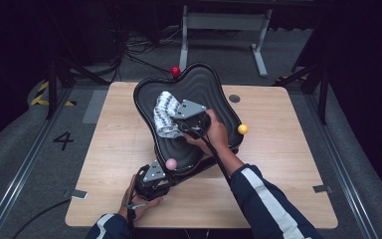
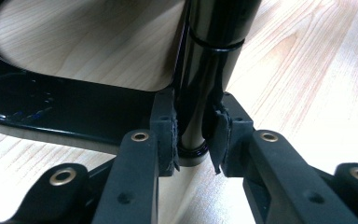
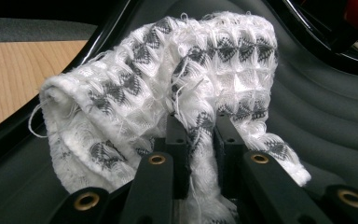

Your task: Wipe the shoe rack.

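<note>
A black tray (image 1: 204,82) with a wavy, ridged surface stands tilted on the wooden table (image 1: 288,164). It has ball-tipped corners: red (image 1: 175,71), yellow (image 1: 242,129) and pink (image 1: 171,163). A white cloth with a grey pattern (image 1: 163,113) lies bunched on the tray. My right gripper (image 1: 178,123) is shut on a fold of that cloth (image 3: 168,70), its jaws (image 3: 199,135) pinching it over the ridged surface (image 3: 317,107). At the tray's near corner, my left gripper (image 1: 165,177) is shut on a glossy black post (image 2: 214,56) under the tray, both pads pressed against it (image 2: 193,135).
A small dark disc (image 1: 234,98) sits on the table behind the tray. Tape tabs mark the near corners (image 1: 78,194) (image 1: 323,188). A grey metal stand (image 1: 224,22) and cables (image 1: 129,55) lie on the dark floor beyond the far edge.
</note>
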